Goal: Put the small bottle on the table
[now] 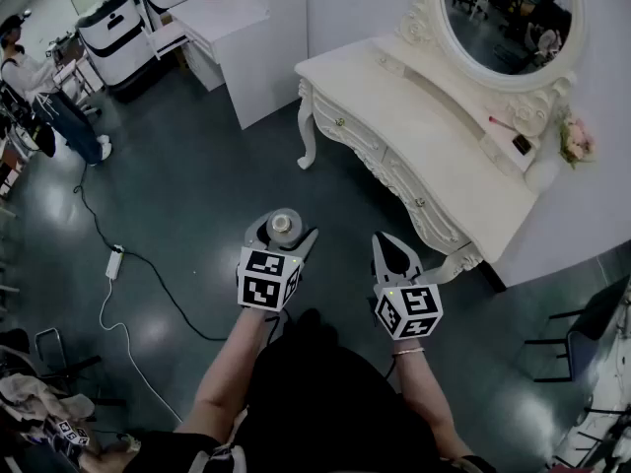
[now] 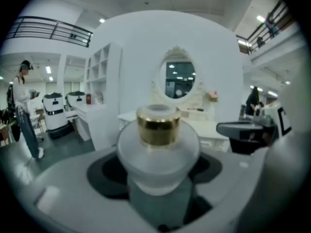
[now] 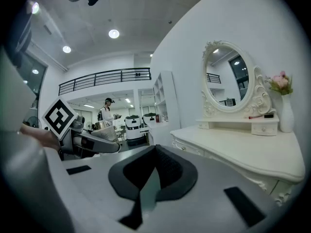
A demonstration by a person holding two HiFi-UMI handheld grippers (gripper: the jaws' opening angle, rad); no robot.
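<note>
The left gripper (image 1: 283,233) clamps the small bottle (image 2: 158,154) upright between its jaws by the frosted belly, gold cap (image 2: 158,129) above them, a sound hold for what is probably light, rigid, slick glass (breakable if dropped), while the right gripper (image 1: 394,256) alongside is closed and empty.

Lab hall: dressing table (image 1: 434,136), white machines (image 1: 113,28), mezzanine railing (image 3: 104,75)

The bottle (image 2: 158,149) is frosted white with a shiny gold collar. The counter (image 1: 444,136) is cream-white, and the floor (image 1: 187,195) is dark grey-green. The left gripper (image 1: 282,233) and right gripper (image 1: 392,256) are pale grey with black-lined jaws and black-and-white square patterns. The flowers (image 1: 575,141) are pink.
</note>
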